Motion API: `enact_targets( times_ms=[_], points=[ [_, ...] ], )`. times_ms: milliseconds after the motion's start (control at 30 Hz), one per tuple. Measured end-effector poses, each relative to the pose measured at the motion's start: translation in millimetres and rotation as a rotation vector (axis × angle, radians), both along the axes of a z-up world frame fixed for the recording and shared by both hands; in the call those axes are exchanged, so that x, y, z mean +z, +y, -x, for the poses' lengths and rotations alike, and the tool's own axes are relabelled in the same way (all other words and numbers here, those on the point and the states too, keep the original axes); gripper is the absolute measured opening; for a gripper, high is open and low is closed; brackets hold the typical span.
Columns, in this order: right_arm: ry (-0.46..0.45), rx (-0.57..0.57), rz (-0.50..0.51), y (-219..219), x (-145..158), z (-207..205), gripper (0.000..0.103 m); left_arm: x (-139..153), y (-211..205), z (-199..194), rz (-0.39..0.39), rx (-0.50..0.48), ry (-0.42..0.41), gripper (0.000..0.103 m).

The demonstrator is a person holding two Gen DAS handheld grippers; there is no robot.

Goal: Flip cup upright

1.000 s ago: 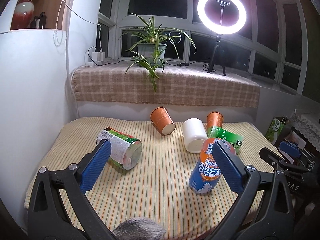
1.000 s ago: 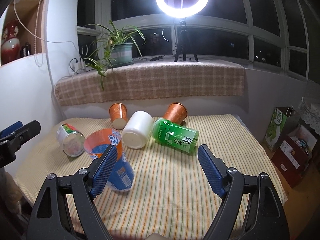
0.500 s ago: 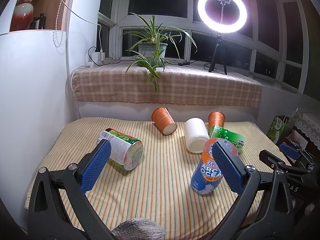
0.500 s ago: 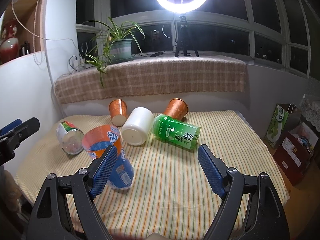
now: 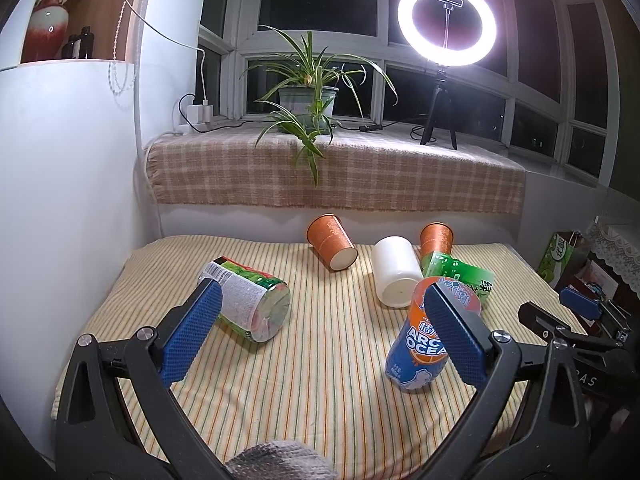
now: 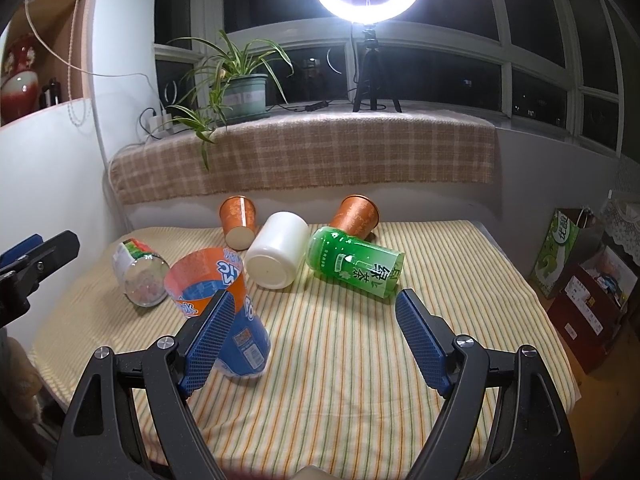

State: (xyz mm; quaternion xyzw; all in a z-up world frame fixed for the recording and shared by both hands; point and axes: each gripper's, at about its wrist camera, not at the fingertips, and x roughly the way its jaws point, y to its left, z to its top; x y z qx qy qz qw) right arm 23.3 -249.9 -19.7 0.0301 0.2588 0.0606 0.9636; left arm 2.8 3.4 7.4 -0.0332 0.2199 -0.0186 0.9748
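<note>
Several cups lie on the striped table (image 5: pixel 320 360). A blue-and-orange cup (image 5: pixel 424 344) (image 6: pixel 224 300) stands upright, slightly tilted. On their sides lie a green-labelled clear cup (image 5: pixel 248 304) (image 6: pixel 140 272), a white cup (image 5: pixel 396 276) (image 6: pixel 276 256), a green cup (image 5: pixel 460 276) (image 6: pixel 356 264) and two orange cups (image 5: pixel 332 238) (image 5: pixel 436 238) (image 6: pixel 238 222) (image 6: pixel 358 216). My left gripper (image 5: pixel 320 336) is open and empty above the table's near part. My right gripper (image 6: pixel 316 340) is open and empty; its left finger (image 6: pixel 208 336) overlaps the blue-and-orange cup in view.
A checked cloth covers the window ledge (image 5: pixel 336 176) behind the table, with a potted plant (image 5: pixel 308 100) and a ring light (image 5: pixel 446 24). A white wall (image 5: pixel 60 200) stands at the left. Boxes and a bag (image 6: pixel 572 256) sit on the floor at the right.
Both grippers have drawn back slightly and stay open. The blue-and-orange cup stands free on the table; the other cups have not moved.
</note>
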Motion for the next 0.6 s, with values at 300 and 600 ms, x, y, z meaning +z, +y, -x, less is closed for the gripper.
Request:
enact_targets(
  times_ms=[300, 600],
  points=[
    [0.0, -0.002, 0.002, 0.5, -0.1, 0.4, 0.082, -0.3, 2.0, -0.5, 0.001, -0.003, 0.002, 0.103],
    [0.004, -0.003, -0.001, -0.1, -1.5, -0.3, 0.082, -0.3, 3.5, -1.5, -0.002, -0.003, 0.003, 0.103]
  ],
)
